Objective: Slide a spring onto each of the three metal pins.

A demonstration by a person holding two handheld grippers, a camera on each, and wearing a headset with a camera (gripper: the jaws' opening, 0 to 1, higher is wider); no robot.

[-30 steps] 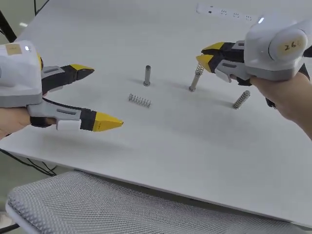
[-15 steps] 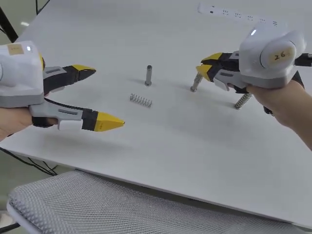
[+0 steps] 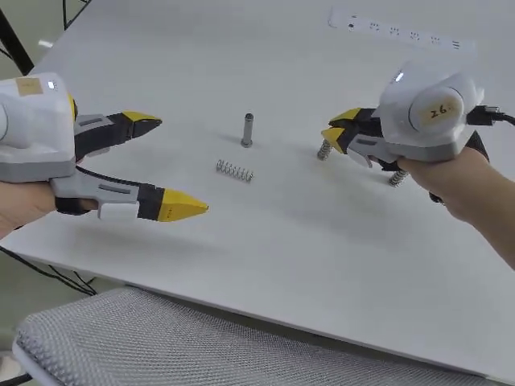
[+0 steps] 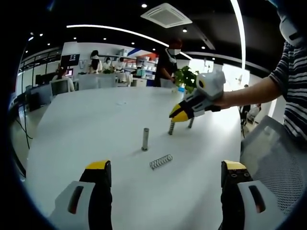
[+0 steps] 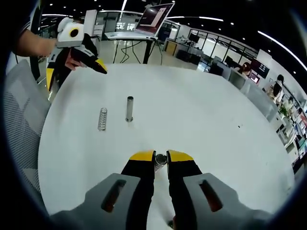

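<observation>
A bare metal pin (image 3: pixel 247 130) stands upright mid-table, with a loose spring (image 3: pixel 234 170) lying just in front of it. My left gripper (image 3: pixel 166 165) hovers open at the left, nothing between its jaws; its own view looks at the pin (image 4: pixel 145 139) and the spring (image 4: pixel 160 161). My right gripper (image 3: pixel 337 129) is low over a second pin, jaws closed on the spring (image 3: pixel 323 149) that sits on it, seen between the tips (image 5: pixel 160 160). A third pin with a spring (image 3: pixel 396 178) stands behind that gripper, partly hidden by it.
A white power strip (image 3: pixel 402 32) lies at the table's far edge. A grey mesh chair (image 3: pixel 161 338) sits below the near table edge. In the left gripper view, people stand and sit in the office behind the table.
My right gripper has come down along the second pin, and the spring under its tips now looks shorter. The left gripper has held its place and stayed open.
</observation>
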